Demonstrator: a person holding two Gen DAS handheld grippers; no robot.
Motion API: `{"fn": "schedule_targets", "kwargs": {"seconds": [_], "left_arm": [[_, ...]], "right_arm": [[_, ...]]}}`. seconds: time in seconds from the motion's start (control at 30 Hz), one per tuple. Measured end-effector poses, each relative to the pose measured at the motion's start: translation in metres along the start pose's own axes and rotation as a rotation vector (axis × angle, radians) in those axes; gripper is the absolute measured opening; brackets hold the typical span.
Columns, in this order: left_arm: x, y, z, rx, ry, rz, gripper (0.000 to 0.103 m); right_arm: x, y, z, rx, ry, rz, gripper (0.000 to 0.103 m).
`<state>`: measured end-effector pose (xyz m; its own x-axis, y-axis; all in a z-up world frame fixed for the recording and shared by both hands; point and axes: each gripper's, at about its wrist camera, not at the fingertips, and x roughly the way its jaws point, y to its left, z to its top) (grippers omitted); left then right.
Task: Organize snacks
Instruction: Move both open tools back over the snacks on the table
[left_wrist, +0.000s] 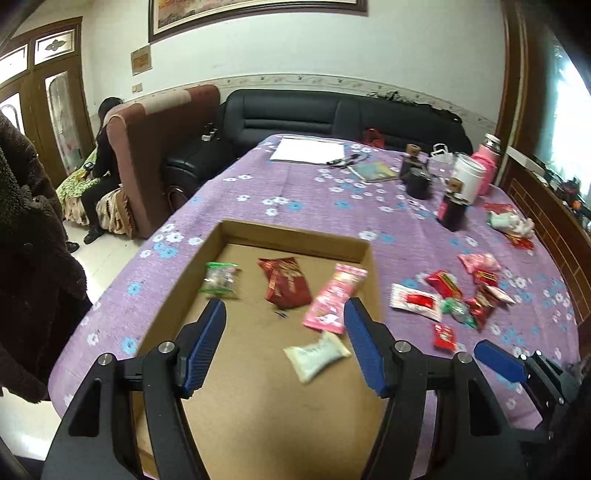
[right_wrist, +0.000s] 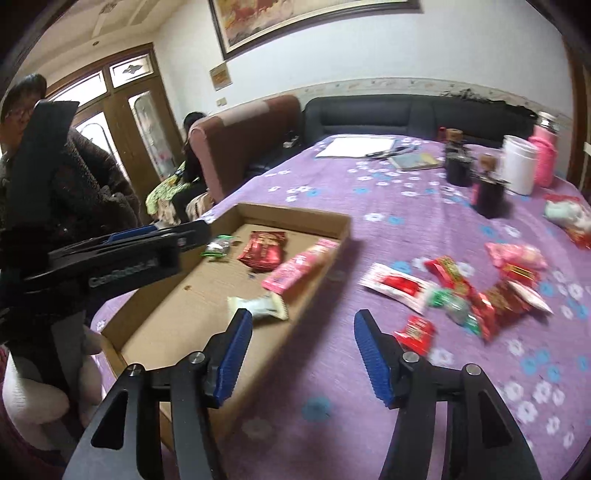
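crowding the tablecloth (right_wrist: 369, 229): jars (right_wrist: 487, 192), notebook (right_wrist: 415, 161), paper (right_wrist: 356, 146).

Left view looks down close over the box (left_wrist: 295, 236); right view beside it; both share the bench (right_wrist: 332, 369).

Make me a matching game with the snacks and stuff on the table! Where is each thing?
Things:
1. green candy
2. white packet
3. small red packet
4. white jar

Places:
A. on the purple cloth, right of the box
B. far end of the table, beside the pink bottle
C. in the box, far left
D. in the box, nearest the left gripper

Pairs: 1-C, 2-D, 3-A, 4-B
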<state>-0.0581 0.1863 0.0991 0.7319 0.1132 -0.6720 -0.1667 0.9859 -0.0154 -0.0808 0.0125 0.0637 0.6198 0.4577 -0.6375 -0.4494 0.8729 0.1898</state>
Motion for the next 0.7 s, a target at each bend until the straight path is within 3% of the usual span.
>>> {"fn": "schedule_targets", "kwargs": {"seconds": [0.47, 0.7], "left_arm": [[-0.003, -0.039, -0.015, 0.019, 0.049, -0.091, 0.066], [0.004, -0.052, -0.019, 0.019, 0.085, -0.140, 0.066]], "right_arm": [[-0.045, -0.111, -0.023, 0.198, -0.031, -0.146, 0.062], [-0.049, -0.161, -0.026, 0.310, -0.034, -0.176, 0.062]]}}
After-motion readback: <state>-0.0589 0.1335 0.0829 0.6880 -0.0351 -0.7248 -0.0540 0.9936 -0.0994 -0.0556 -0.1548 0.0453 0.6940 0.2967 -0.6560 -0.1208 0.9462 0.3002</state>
